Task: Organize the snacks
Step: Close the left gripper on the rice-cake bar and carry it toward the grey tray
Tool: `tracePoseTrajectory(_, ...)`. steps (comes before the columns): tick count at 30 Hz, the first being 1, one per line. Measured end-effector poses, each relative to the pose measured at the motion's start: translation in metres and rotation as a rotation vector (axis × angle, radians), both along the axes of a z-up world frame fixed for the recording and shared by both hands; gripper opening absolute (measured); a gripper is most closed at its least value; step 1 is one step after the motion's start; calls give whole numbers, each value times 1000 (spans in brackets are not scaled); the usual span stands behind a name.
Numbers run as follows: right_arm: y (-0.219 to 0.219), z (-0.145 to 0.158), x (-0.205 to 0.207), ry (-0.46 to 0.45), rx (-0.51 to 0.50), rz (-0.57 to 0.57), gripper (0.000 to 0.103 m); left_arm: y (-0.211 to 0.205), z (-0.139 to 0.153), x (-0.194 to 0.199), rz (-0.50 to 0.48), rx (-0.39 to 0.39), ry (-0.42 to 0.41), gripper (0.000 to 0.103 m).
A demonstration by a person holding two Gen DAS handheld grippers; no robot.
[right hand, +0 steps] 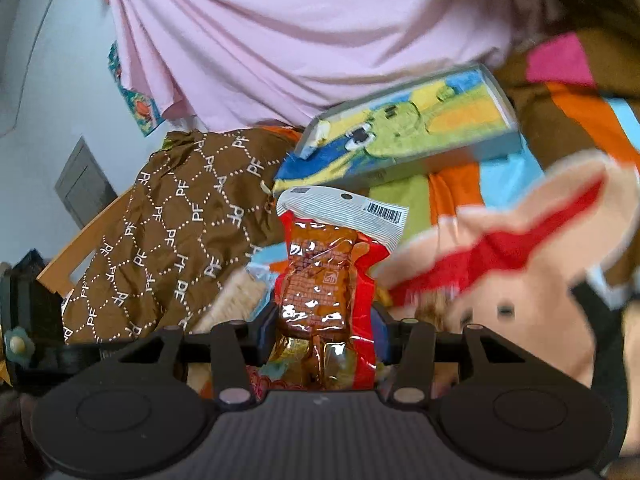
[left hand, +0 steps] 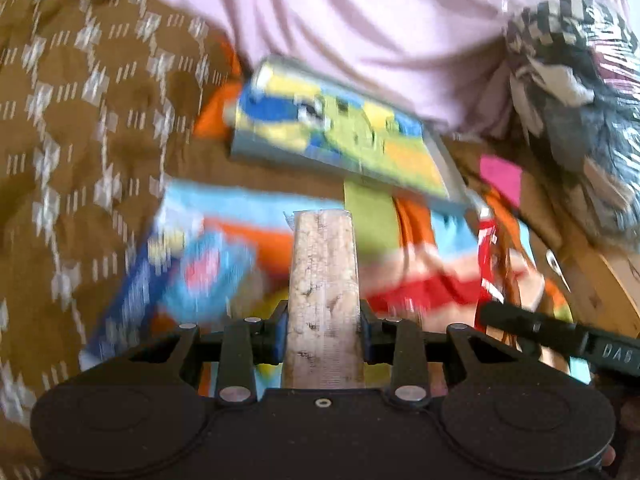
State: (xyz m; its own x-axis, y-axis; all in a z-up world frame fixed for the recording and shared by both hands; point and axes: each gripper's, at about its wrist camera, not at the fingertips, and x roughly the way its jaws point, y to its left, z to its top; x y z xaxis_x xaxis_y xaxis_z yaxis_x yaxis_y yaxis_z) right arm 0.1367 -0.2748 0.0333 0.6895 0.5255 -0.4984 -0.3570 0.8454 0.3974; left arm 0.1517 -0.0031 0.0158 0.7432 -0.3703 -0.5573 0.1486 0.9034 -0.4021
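Note:
My left gripper (left hand: 322, 332) is shut on a long beige cereal bar (left hand: 322, 276) in clear wrap, which sticks up and forward between the fingers. My right gripper (right hand: 326, 330) is shut on a red snack packet (right hand: 320, 276) with a brown block inside and a white barcode top. Both hover over a colourful cartoon blanket (left hand: 420, 276). A grey box (left hand: 336, 124) lined with cartoon cloth lies beyond the bar; it also shows in the right wrist view (right hand: 404, 128). The right gripper's arm (left hand: 560, 340) shows at the left view's right edge.
A brown patterned cloth (left hand: 80, 128) lies left, also in the right wrist view (right hand: 172, 232). A pink curtain (left hand: 360, 28) hangs behind. A blue snack packet (left hand: 208, 272) lies on the blanket. A plastic-wrapped bundle (left hand: 580, 80) sits at the right.

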Motion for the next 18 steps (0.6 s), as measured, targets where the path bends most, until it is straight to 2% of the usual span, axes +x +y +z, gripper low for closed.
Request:
tracePoseTrajectory(2,2,11,20,2,-34,16,52,5,17,23,19,14,-36,35)
tracePoseTrajectory(6,0,23,59,13,-17,-4,51,19,36,72,41,-60,-90,35)
tracePoseTrajectory(7,-1,25,68,-1,-11,-17,48,18,41,82,56,-68,-92,35)
tracePoseTrajectory(8,-3,26,74,-15,0,-27,34,17,45,94,71,-74,-98,35)
tracePoseTrajectory(11,-11,28,97,-43,56,-87,32,8,49,126,97,-80,-106,35)
tracePoseTrajectory(14,-13,18,122,-14,35,-100,31,-1,45,147,93,-64,-89,35)
tracePoseTrajectory(18,-21,-12,132,48,9,-113,32,-6,27,161,78,-62,-59,35)
